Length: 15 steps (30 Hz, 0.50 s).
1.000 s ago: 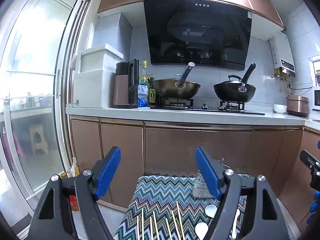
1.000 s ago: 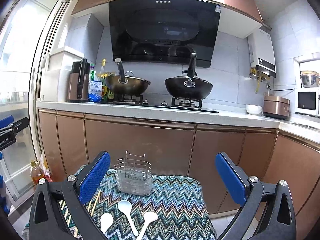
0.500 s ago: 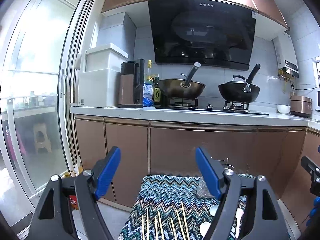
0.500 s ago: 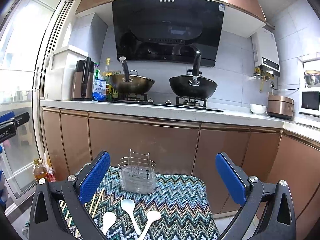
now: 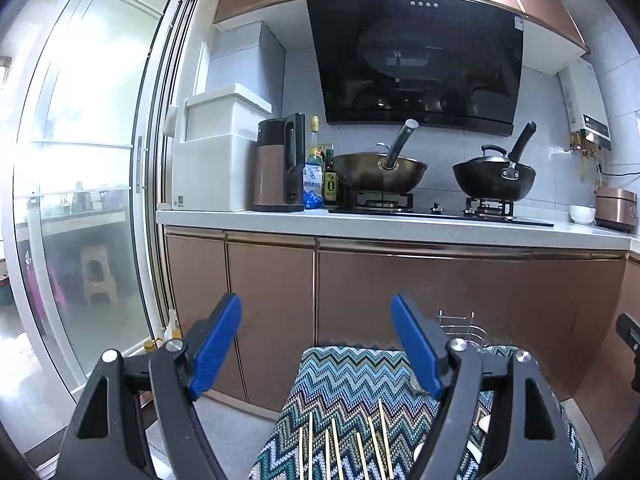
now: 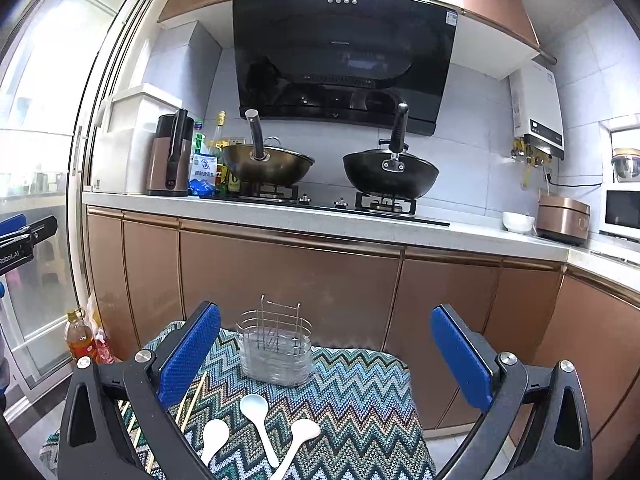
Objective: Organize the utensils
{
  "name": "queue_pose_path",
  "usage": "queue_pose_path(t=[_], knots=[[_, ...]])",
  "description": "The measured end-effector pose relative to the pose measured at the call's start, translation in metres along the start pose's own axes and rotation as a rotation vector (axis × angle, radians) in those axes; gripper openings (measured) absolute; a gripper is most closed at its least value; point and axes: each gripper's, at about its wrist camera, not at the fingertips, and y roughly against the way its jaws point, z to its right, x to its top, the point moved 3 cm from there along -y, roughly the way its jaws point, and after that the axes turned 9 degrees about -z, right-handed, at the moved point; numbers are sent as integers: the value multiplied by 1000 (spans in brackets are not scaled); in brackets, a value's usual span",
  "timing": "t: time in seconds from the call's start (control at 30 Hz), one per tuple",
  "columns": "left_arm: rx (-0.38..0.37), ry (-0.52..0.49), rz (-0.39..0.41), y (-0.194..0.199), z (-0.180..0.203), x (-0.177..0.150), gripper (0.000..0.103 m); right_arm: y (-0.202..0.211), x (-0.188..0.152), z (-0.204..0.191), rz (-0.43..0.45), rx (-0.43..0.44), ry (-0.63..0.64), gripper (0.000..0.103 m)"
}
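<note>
A small table with a zigzag cloth (image 6: 360,400) holds a clear utensil holder with a wire rack (image 6: 277,354) at its far side. Three white spoons (image 6: 256,412) lie in front of the holder. Several wooden chopsticks (image 5: 340,448) lie side by side on the cloth's left part; they also show in the right wrist view (image 6: 192,404). My left gripper (image 5: 316,344) is open and empty above the chopsticks' far ends. My right gripper (image 6: 326,354) is open and empty above the spoons. The holder partly shows behind the left gripper's right finger (image 5: 460,328).
A kitchen counter (image 6: 320,220) with brown cabinets stands behind the table, carrying two woks (image 6: 268,164), a kettle (image 6: 170,156) and bottles. A glass sliding door (image 5: 80,200) is at left. Bottles (image 6: 80,340) stand on the floor by the table.
Both views have shifted slightly: the table and counter sit a little lower and nearer the middle. Both grippers stay open and empty.
</note>
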Motion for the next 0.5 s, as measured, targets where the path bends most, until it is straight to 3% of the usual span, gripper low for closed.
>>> queue_pose_path(t=[0.5], knots=[[-18, -9, -57, -13, -2, -9, 76, -6, 0, 1, -14, -1, -6, 103]])
